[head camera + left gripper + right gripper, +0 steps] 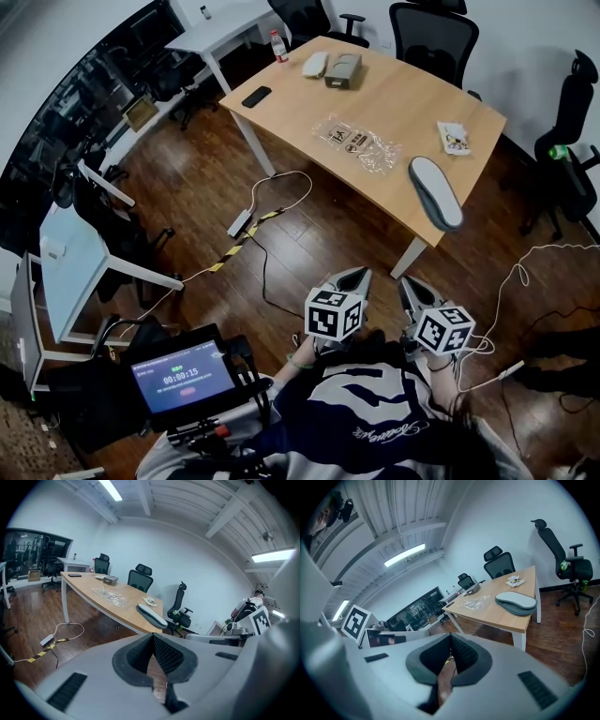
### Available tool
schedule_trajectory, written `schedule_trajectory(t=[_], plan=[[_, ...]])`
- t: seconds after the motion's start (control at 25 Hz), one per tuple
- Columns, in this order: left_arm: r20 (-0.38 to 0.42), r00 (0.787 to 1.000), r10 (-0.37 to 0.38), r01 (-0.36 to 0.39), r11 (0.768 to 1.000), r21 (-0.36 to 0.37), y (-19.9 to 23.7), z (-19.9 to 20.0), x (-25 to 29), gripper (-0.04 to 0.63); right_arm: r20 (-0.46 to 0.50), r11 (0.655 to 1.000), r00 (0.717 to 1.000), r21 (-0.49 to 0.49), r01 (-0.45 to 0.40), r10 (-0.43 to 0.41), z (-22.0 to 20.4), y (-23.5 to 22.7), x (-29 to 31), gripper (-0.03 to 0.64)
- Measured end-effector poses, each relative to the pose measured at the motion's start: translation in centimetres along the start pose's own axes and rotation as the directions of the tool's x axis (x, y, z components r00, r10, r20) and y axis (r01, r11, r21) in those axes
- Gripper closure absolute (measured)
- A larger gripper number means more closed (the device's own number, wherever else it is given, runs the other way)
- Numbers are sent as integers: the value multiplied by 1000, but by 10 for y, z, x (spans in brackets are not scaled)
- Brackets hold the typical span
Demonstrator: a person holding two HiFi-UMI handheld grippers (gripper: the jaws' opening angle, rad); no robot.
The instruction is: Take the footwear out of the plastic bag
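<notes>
A grey slipper (436, 192) lies flat on the near right corner of the wooden table (394, 103), outside the bag. The clear plastic bag (359, 142) lies crumpled and flat at the table's middle. My left gripper (353, 277) and right gripper (412, 286) hang side by side over the floor, close to the person's body and well short of the table. Both are shut with nothing between the pads. The slipper (151, 615) and bag (108, 596) show far ahead beyond the shut left gripper (152, 635). The right gripper (451, 636) also faces the slipper (516, 603) and bag (477, 603).
On the table's far end sit a small box (343, 69), a white object (315, 64), a black phone (256, 97) and a bottle (278, 45); a small packet (455, 138) lies at the right edge. Office chairs (572, 141) ring the table. Cables and a power strip (240, 223) cross the floor.
</notes>
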State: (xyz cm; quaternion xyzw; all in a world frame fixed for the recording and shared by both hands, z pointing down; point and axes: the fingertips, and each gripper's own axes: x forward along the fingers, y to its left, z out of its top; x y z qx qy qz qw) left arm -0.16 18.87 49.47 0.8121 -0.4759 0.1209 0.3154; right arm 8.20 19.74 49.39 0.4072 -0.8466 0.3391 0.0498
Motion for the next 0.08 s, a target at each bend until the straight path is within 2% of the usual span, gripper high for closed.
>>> schedule_trajectory(t=[0.08], plan=[[-4, 1000, 4, -4, 1000, -7, 10, 16, 14, 594, -9, 1000, 1000, 1, 0, 0, 15, -8, 17, 629]])
